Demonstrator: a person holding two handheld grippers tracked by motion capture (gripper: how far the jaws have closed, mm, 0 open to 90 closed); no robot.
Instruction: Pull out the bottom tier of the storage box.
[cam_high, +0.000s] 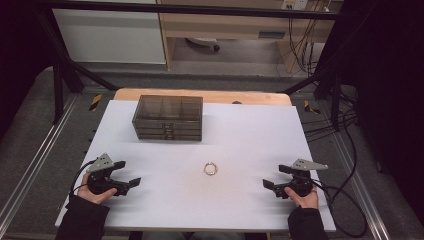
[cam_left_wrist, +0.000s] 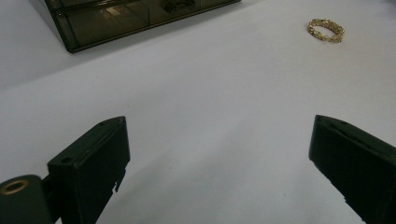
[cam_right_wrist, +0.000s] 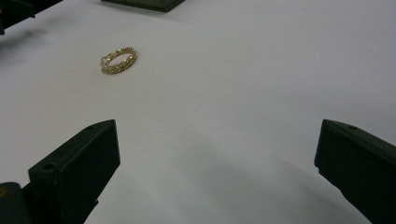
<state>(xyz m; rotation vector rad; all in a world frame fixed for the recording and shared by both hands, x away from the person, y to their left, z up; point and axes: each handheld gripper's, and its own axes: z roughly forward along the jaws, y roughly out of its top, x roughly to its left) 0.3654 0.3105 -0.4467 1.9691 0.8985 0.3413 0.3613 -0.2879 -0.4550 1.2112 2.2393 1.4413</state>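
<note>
On the white table (cam_high: 240, 200), two spread hand-held grippers flank a gold bracelet.

In the high view, the left hand-held gripper (cam_high: 129, 175) and the right hand-held gripper (cam_high: 274, 176) rest near the table's side edges, jaws wide apart and holding nothing; the bracelet (cam_high: 210, 169) lies between them on bare surface, well apart from both, and a dark drawer box (cam_high: 168, 118) stands near the far edge. In the left gripper view, released jaws frame clear tabletop, the bracelet (cam_left_wrist: 325, 30) far ahead to the right. In the right gripper view, the jaws are likewise released, the bracelet (cam_right_wrist: 119, 59) ahead to the left. No writing is readable.
</note>
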